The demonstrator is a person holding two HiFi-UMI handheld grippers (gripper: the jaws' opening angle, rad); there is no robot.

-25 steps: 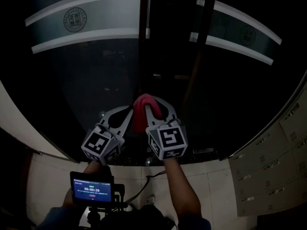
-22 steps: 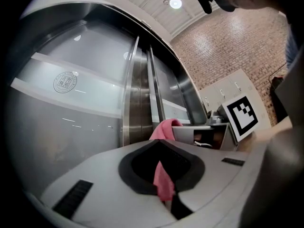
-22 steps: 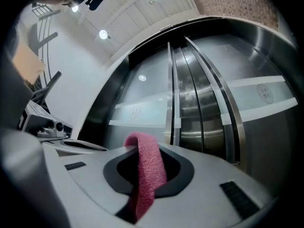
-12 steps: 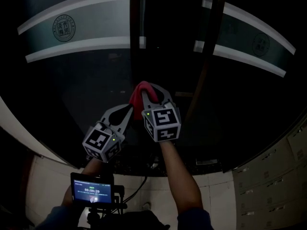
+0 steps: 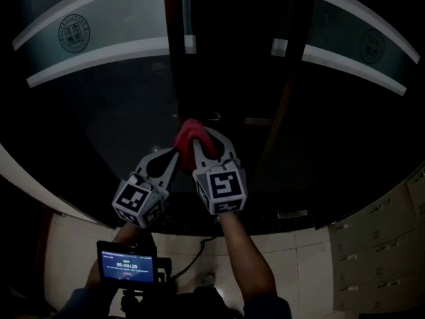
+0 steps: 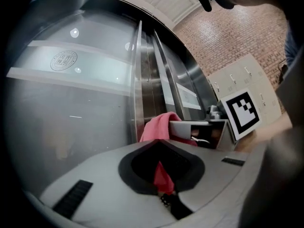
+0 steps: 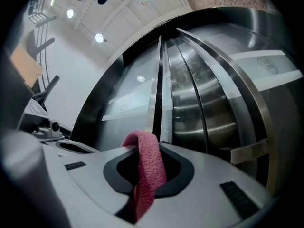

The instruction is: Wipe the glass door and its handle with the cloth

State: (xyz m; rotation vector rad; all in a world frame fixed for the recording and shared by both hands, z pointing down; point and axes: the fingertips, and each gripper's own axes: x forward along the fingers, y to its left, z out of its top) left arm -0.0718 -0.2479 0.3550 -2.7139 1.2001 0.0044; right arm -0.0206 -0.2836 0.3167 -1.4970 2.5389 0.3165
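The dark glass door carries a pale frosted band with a round emblem. Its steel handle runs upright along the door's edge and also shows as the handle in the right gripper view. A pink cloth bunches against the glass near that edge. My right gripper is shut on the cloth, which loops over its jaws. My left gripper sits close beside it, shut, with a tail of the cloth pinched between its jaws. The right gripper's marker cube shows at the right.
A small lit monitor on a rig sits low in the head view, by the person's arms. Pale floor tiles lie below the door threshold. Grey lockers stand at the right. A second glass leaf is beyond the centre frame.
Both grippers, still together on the cloth, have drifted a little left against the door. The door's frosted bands have shifted in the head view. Neither grip has changed.
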